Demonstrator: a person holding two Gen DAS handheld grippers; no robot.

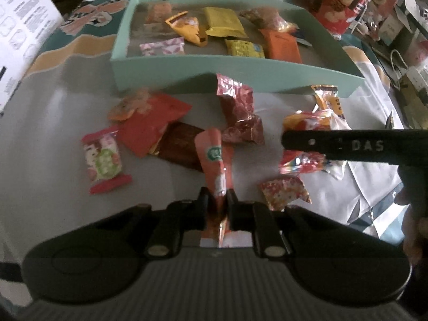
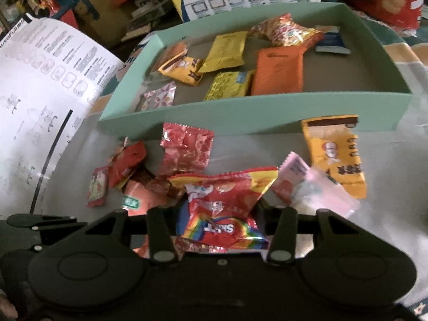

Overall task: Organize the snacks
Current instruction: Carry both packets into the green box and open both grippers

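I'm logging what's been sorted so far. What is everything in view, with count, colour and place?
Box: one, pale green, open, at the far side of the table.
Packets in the box: about nine; yellow, orange, pink-patterned, red foil, blue-white.
Loose packets: roughly ten on the table in front of the box; mostly red, one yellow, one dark brown.
Salmon packet: one, with green logo, pinched in the left gripper.
Rainbow packet: one, red, between the right gripper's fingers.
Table: one, grey top.
Printed sheet: one, white, left of the box.
Background clutter: cartons and red snack bags beyond the table, too blurred to count.
Left gripper: black, shut on the salmon packet.
Right gripper: black, closed around the rainbow packet.
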